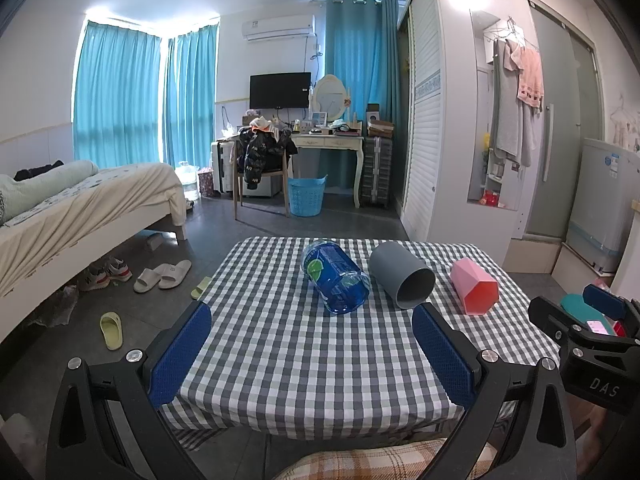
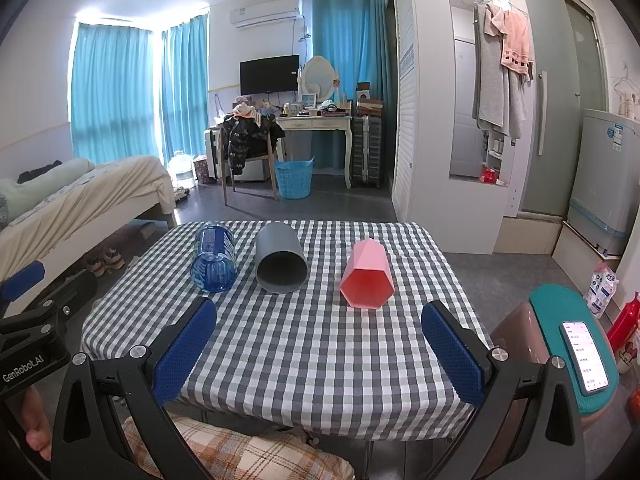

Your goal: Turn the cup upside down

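Three cups lie on their sides on the checked tablecloth (image 1: 304, 360), mouths toward me: a clear blue cup (image 1: 335, 282) at the left, a grey cup (image 1: 401, 279) in the middle, a pink hexagonal cup (image 1: 476, 286) at the right. They also show in the right wrist view: the blue cup (image 2: 214, 258), the grey cup (image 2: 280, 258), the pink cup (image 2: 368, 275) on the cloth (image 2: 312, 352). My left gripper (image 1: 312, 312) is open and empty, short of the blue and grey cups. My right gripper (image 2: 320, 310) is open and empty, short of the pink cup.
A teal-topped stool (image 2: 560, 312) with a phone (image 2: 585, 358) and a red bottle (image 2: 626, 330) stand right of the table. A bed (image 1: 80, 208) and slippers (image 1: 162, 276) are at the left. A chair, desk and blue basket (image 1: 306, 196) stand beyond.
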